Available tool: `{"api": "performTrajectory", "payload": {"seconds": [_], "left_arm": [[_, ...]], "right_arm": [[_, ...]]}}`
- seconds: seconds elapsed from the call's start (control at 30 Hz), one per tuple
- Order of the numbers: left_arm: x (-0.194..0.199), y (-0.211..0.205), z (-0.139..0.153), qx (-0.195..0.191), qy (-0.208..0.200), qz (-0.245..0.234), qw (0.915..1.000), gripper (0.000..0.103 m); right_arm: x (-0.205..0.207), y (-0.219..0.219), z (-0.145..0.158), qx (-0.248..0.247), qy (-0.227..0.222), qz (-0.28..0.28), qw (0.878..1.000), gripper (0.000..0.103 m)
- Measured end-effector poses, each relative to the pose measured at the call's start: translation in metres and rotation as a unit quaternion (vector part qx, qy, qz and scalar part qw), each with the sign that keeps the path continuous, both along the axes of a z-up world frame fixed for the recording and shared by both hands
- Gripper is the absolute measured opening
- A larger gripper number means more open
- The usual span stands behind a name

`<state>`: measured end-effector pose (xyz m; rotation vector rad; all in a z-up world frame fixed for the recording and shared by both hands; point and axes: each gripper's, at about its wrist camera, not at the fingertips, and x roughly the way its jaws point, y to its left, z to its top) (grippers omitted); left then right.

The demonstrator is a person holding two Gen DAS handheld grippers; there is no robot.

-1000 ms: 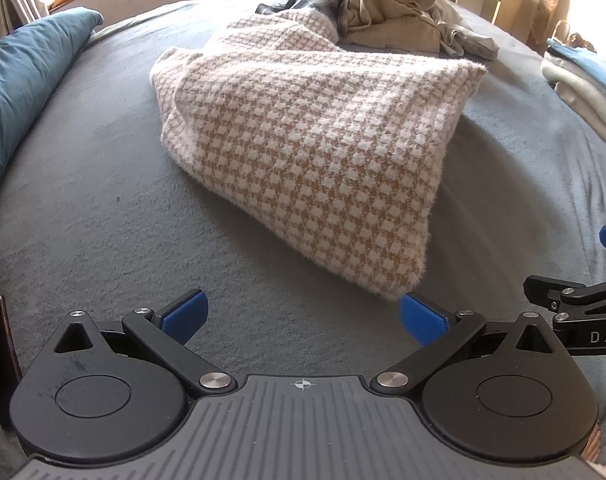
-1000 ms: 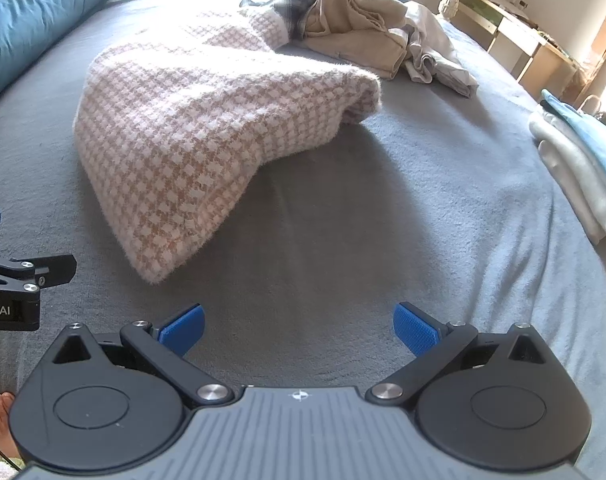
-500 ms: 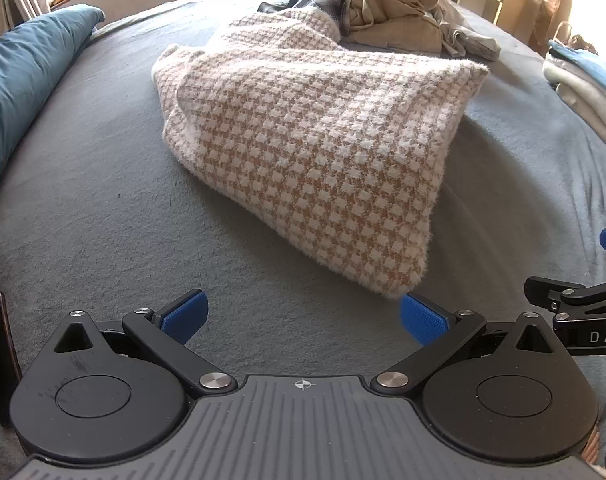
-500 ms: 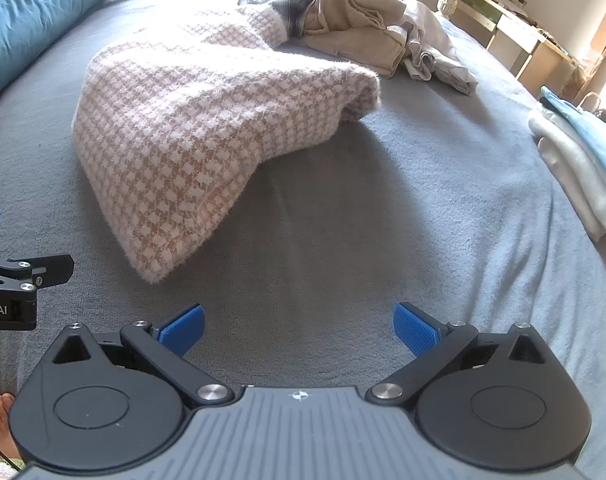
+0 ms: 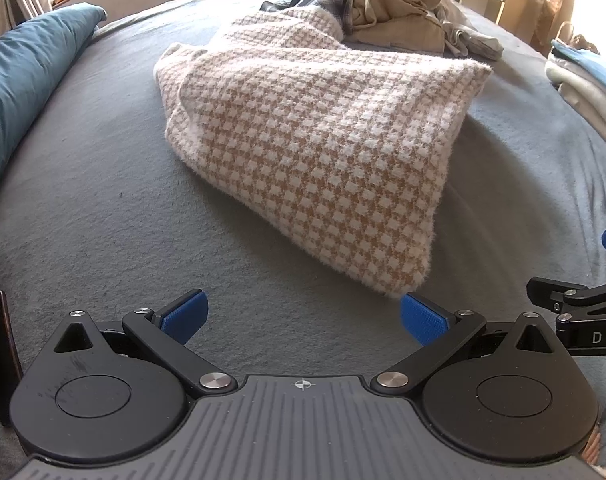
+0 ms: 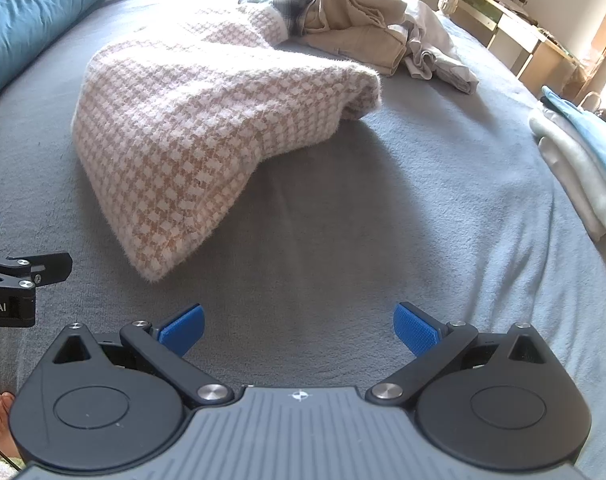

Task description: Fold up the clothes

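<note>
Basically both claws wide, empty. Houndstooth knit sweater (image 5: 323, 136) lies on grey bed (image 5: 83, 216), long axis running away toward unfolded clothes pile (image 6: 363, 28). Its near corner sits just ahead of left gripper (image 5: 303, 316), whereas right gripper (image 6: 299, 324) is further off.

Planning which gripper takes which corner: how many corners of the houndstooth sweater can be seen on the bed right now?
2. One corner lies nearest, just ahead of the left gripper; the other bulges toward the rumpled clothes pile. The far end is tucked under that pile, so more may be hidden.
</note>
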<state>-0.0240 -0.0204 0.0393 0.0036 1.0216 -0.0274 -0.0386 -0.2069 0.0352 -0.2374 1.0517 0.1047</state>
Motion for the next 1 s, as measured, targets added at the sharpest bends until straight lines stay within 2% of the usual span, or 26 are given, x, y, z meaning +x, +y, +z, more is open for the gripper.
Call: {"api": "performTrajectory", "payload": {"seconds": [0.93, 1.0], "left_arm": [[0.0042, 0.0048, -0.0043, -0.008, -0.002, 0.005, 1.0, 0.103], [0.0066, 0.0073, -0.0047, -0.017, -0.006, 0.007, 0.9998, 0.103]], "right_arm": [[0.0044, 0.0004, -0.0031, -0.001, 0.007, -0.003, 1.0, 0.103], [0.0065, -0.0004, -0.0043, 0.002, 0.01, -0.003, 1.0, 0.103]]}}
